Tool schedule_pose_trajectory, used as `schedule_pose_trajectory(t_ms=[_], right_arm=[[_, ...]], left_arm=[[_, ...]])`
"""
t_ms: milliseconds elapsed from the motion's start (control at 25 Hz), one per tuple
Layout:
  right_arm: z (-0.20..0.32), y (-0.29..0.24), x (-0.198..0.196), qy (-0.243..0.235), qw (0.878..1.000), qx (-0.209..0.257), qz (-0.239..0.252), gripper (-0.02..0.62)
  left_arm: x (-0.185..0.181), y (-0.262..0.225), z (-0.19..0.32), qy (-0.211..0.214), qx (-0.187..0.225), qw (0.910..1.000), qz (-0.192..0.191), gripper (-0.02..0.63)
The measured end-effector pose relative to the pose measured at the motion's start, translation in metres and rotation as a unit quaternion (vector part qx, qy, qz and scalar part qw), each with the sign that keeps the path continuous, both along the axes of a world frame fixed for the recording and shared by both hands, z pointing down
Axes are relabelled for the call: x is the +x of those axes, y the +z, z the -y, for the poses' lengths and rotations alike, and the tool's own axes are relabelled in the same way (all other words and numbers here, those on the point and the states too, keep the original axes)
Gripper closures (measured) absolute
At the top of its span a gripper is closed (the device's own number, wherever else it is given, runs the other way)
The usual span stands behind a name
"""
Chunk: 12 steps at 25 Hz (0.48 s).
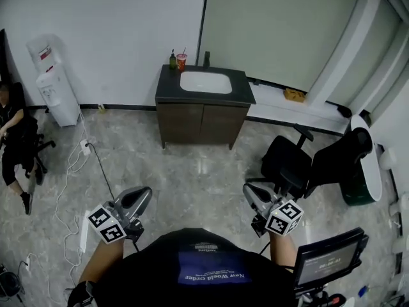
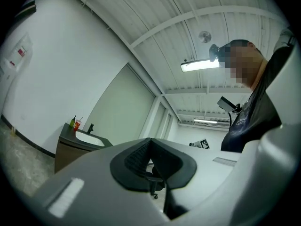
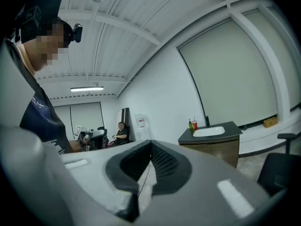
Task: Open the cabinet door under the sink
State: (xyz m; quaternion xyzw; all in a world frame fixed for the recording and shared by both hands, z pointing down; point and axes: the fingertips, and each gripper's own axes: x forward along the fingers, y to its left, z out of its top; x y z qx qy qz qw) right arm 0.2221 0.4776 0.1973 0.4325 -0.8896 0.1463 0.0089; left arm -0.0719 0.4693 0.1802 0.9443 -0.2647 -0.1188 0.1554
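- Nearest us, we count two grey hand-held grippers: left gripper (image 1: 143,196) and right gripper (image 1: 250,194), each with jaws pressed together on nothing.
- One dark brown wooden cabinet (image 1: 202,124) under one white sink (image 1: 205,82); we count two doors (image 1: 181,123), both closed.
- Cabinet stands well apart, ahead of both jaws.
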Motion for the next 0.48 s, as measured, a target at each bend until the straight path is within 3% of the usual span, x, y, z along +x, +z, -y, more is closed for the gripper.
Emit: schedule_pose_trajectory(t_ms=[120,280,480], right_arm=[[0.035,-0.008,-0.025,0.016,1.0,0.006,0.005,0.595],[0.072,-0.01,-0.064,0.0,1.0,0.018,-0.017,0.595],[0.113,-0.001,-0.075,-0.009,1.0,0.003,-0.026,0.595]], left_arm=[[-0.026,-0.007,0.043,0.009,0.008,0.9999,-0.002,0.606],[-0.05,-0.004,0.082,0.018,0.014,0.9997,-0.012,0.606],[-0.061,0.01,0.118,0.011,-0.005,0.9998,-0.018,0.606]])
